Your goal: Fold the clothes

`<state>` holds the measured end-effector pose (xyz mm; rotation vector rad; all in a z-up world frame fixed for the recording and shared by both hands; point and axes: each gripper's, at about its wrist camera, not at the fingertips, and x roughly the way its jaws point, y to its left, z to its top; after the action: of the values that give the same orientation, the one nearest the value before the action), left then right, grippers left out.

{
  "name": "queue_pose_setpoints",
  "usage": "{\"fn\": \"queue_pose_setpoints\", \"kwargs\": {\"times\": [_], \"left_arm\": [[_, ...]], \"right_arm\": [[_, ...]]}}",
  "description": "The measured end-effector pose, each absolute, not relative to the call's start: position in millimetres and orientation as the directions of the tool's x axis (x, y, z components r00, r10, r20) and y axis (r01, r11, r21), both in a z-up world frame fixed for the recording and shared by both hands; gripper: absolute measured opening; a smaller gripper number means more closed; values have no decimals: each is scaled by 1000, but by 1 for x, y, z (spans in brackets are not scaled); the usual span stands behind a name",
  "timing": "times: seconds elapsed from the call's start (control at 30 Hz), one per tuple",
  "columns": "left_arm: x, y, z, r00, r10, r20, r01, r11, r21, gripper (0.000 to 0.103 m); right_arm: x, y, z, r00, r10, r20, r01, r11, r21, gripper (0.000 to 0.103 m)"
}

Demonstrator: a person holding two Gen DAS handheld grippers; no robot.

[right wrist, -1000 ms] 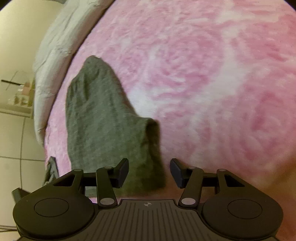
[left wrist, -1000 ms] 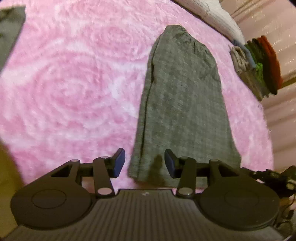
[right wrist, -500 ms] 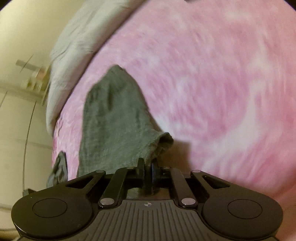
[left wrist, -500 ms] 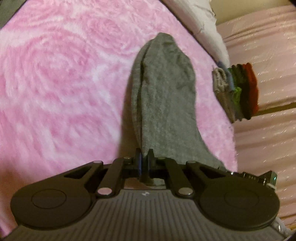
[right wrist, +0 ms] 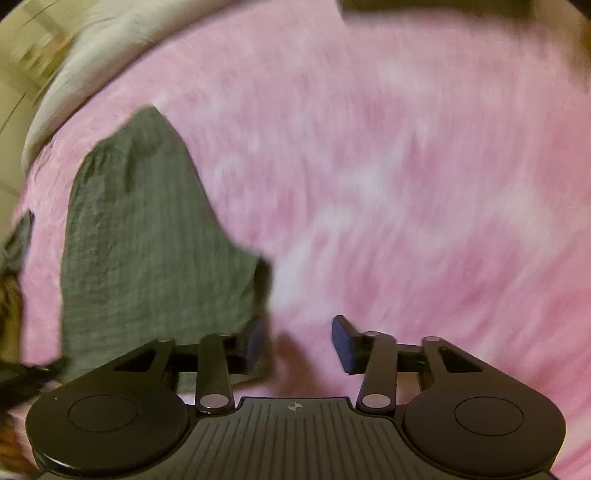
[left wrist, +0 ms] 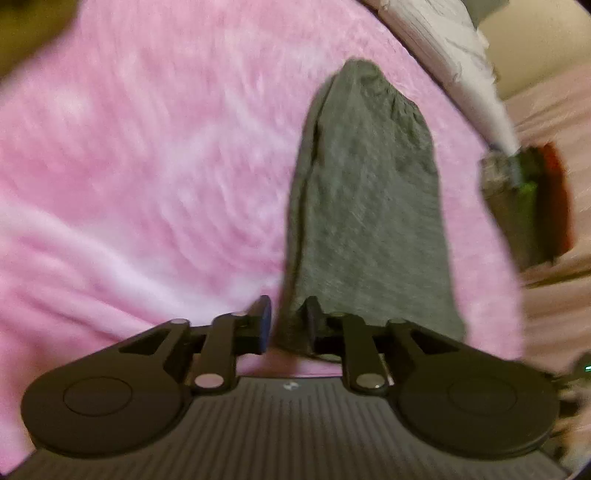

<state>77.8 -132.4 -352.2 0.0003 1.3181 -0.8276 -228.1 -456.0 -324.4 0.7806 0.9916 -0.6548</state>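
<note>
A grey garment (left wrist: 369,206) lies lengthwise on the pink fluffy blanket (left wrist: 147,184), folded into a long narrow shape. My left gripper (left wrist: 288,325) is at its near left corner. Its jaws are opening, and the cloth's corner hangs loosely in the gap, with the pads not pressing it. In the right wrist view the same garment (right wrist: 147,240) lies to the left. My right gripper (right wrist: 298,341) is just off its near right corner, jaws opening, with only blanket between its fingers. Both views are motion-blurred.
A stack of folded clothes (left wrist: 524,206) in grey, green and red stands past the blanket's right edge. White bedding (left wrist: 443,55) lies at the far end. Another dark garment (right wrist: 424,7) shows at the top of the right wrist view.
Half a second ago both grippers were shut on the garment's near edge. Both have since let go and their jaws stand apart. The garment has settled back onto the blanket.
</note>
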Motion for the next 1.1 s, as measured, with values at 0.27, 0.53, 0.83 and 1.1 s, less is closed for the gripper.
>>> {"fn": "queue_pose_setpoints", "kwargs": {"times": [0.27, 0.53, 0.83, 1.1], "left_arm": [[45, -206, -324, 130, -499, -857, 790, 574, -214, 20], [9, -182, -351, 105, -366, -924, 753, 637, -167, 20], [-38, -142, -277, 72, -203, -977, 690, 717, -98, 29], [-41, -159, -173, 221, -259, -940, 693, 720, -35, 46]], "right_arm": [[-161, -419, -314, 480, -151, -864, 589, 785, 190, 45], [-185, -380, -353, 311, -142, -940, 519, 854, 42, 46], [-219, -378, -288, 189, 38, -981, 558, 818, 139, 48], [-210, -372, -190, 358, 11, -934, 510, 836, 205, 89]]}}
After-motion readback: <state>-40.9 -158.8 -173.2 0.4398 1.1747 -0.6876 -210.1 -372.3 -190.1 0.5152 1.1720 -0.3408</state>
